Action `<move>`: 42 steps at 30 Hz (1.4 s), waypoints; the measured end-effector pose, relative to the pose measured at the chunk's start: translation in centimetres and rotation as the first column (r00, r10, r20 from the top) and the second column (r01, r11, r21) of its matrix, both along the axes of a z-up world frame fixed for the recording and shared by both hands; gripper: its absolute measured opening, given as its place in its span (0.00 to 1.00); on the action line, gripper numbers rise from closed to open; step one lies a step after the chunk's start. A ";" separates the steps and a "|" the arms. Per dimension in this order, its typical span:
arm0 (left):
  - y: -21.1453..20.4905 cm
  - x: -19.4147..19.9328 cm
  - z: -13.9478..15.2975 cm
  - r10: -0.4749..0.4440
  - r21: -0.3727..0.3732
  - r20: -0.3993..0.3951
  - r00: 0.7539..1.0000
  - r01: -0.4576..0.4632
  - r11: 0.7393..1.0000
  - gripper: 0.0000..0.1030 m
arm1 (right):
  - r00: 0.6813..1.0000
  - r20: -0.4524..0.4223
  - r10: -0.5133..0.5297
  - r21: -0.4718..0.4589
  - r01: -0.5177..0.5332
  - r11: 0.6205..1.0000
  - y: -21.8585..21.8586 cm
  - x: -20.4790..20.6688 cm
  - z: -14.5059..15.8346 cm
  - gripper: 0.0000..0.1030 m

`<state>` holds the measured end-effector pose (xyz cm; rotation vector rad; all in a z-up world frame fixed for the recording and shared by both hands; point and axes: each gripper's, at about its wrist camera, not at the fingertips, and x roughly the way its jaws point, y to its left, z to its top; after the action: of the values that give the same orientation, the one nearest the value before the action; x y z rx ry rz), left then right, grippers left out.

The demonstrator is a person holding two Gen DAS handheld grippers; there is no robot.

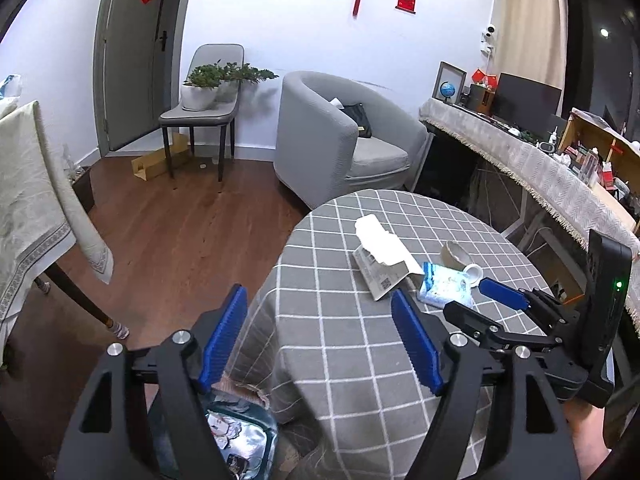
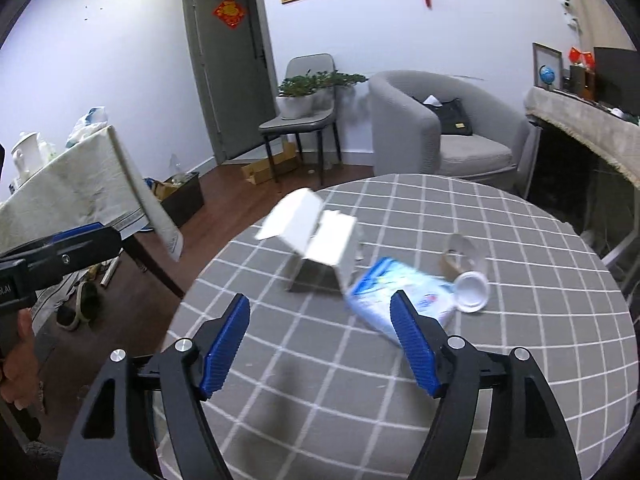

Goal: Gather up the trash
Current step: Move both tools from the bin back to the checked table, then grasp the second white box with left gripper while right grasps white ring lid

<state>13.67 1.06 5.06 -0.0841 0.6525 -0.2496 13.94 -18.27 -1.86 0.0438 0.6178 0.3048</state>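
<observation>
hovering over a round table [image 2: 520, 360] in a grey checked cloth, the right gripper [image 2: 320, 344] and left gripper [image 1: 320, 340] both stand with jaws apart and empty. the trash lies ahead on the cloth: an opened white carton [image 2: 320, 248], a blue-and-white packet [image 2: 404, 300], a small white cup [image 2: 472, 292].

Both wrist cameras look down-forward, close over the checked round table [image 1: 344, 320], sharing the armchair [image 2: 420, 132] at twelve o'clock.
</observation>
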 end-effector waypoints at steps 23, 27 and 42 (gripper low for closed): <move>-8.0 7.3 -4.3 -0.042 -0.092 -0.087 0.995 0.034 0.995 0.65 | 0.988 -0.104 -0.113 0.070 0.121 0.990 -9.5 4.5 -1.1 0.75; -8.8 8.4 -5.0 -0.022 -0.095 -0.108 0.994 0.011 0.995 0.55 | 0.983 -0.133 -0.124 0.092 0.137 0.986 -11.0 4.9 -1.6 0.75; -8.5 10.4 -5.3 0.020 -0.127 -0.113 0.993 -0.035 0.991 0.20 | 0.975 -0.205 -0.083 0.120 0.109 0.987 -12.4 6.8 -2.8 0.67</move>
<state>24.07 -7.47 -0.22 -0.2324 0.7450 -0.2619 20.78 -30.65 -4.65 0.2320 0.7916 0.2478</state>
